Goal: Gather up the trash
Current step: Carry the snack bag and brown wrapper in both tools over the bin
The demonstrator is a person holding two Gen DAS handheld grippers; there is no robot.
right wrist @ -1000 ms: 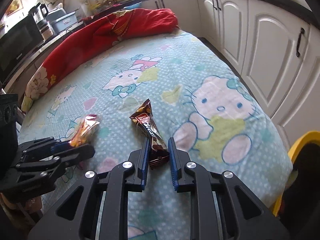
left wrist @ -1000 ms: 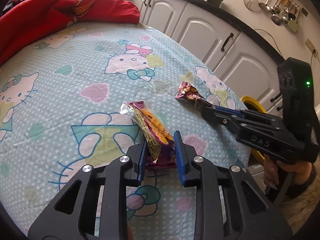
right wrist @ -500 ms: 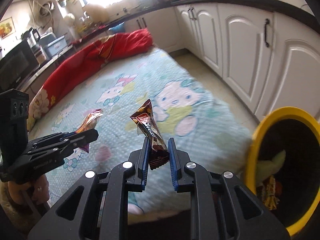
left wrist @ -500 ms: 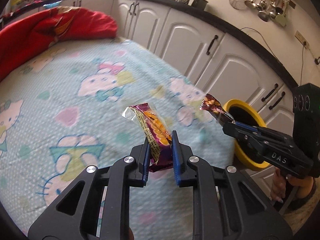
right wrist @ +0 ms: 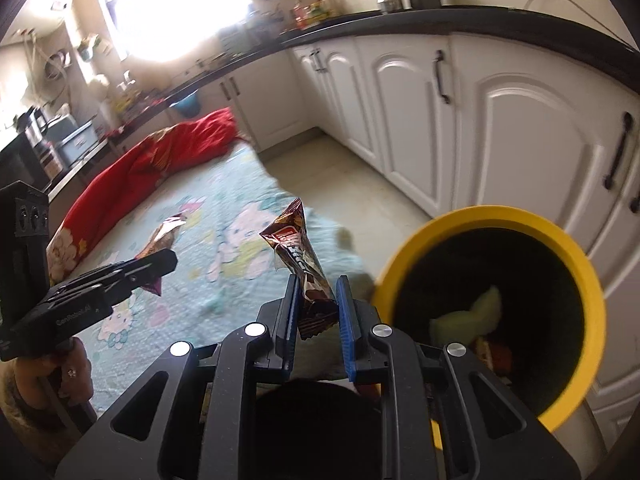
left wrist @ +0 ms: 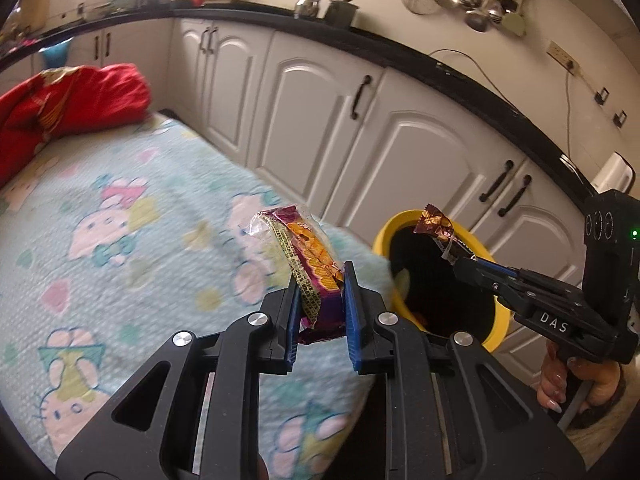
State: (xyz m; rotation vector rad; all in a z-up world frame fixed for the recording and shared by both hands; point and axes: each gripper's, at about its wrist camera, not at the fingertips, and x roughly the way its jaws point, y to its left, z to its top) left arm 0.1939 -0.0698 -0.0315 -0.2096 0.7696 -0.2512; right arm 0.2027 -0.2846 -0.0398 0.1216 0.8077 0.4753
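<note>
The left gripper (left wrist: 320, 312) is clamped on the lower end of a purple wrapper (left wrist: 308, 264), which stands up out of the jaws over the edge of the bed (left wrist: 132, 240), short of the bin (left wrist: 444, 280). The right gripper (right wrist: 316, 312) pinches the bottom of a brown wrapper (right wrist: 298, 248) in the same way; from the left wrist view that wrapper already hangs over the bin's mouth, while the right wrist view shows the yellow rim just to the gripper's right. Both wrappers look very light, thin and crinkly, probably slick foil or film, so they should flex and flutter rather than resist; a grip low on the flattened end, as now, seems sound, though a loose pinch could let one slide out. On release they will likely drift, so each ought to be well over the opening first. The bin holds some scraps (right wrist: 480, 312) already, and its mouth is wide. Around it, white cabinets (left wrist: 360, 140) stand close behind, and a red blanket (left wrist: 68, 100) lies at the far end of the bed, well apart. The likeliest obstacle is the other gripper: both are heading for one opening and could crowd each other. The purple wrapper has farther to travel past the bed's corner.
</note>
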